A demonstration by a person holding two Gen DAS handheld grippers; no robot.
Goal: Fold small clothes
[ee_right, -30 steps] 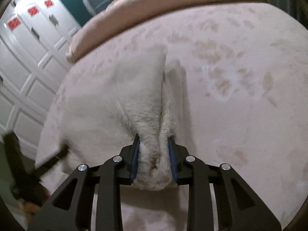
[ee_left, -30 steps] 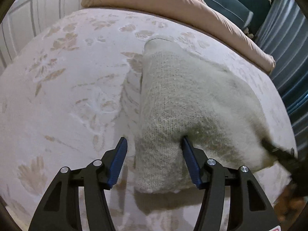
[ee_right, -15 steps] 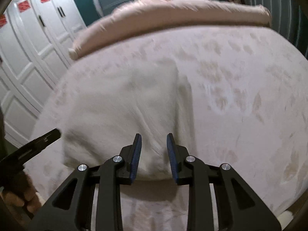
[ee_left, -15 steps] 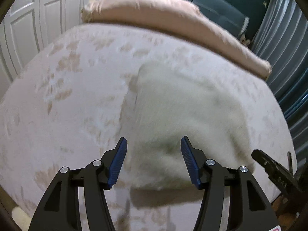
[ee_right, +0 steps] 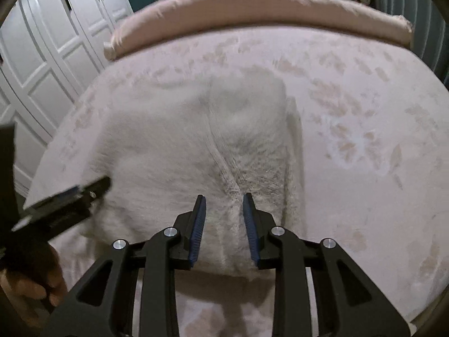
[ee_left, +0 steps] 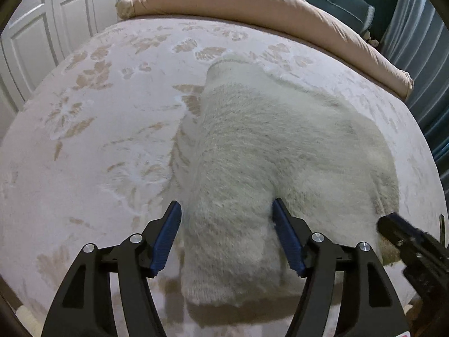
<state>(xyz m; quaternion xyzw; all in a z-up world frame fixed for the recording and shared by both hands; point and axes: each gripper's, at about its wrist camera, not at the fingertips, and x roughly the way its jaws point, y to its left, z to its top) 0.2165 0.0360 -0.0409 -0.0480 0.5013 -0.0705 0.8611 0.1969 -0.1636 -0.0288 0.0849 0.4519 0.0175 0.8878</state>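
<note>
- The bed [ee_left: 92,146], under its pale leaf-patterned cover, carries the whole job; a pink duvet [ee_left: 252,2] is rolled up along its far edge and white wardrobe doors [ee_right: 47,56] stand off to one side.
- The fuzzy cream sweater [ee_left: 280,151] lies on the near half of the bed, already doubled into a thick, roughly rectangular bundle, so I judge the main folds done.
- What I think is left: one more fold or a tidy of the edges. I see no other clothes in either view.
- A sleeve-like flap [ee_left: 233,241] runs down the bundle toward me, its ribbed cuff at the near edge; a knitted seam [ee_right: 221,163] crosses the top layer.
- My left gripper [ee_left: 226,234] has just been opening, its fingers [ee_left: 168,236] standing wide either side of that flap, gripping nothing.
- My right gripper [ee_right: 224,226] has just been opening too: narrow gap, sweater edge beneath it, pads clear of the wool.
</note>
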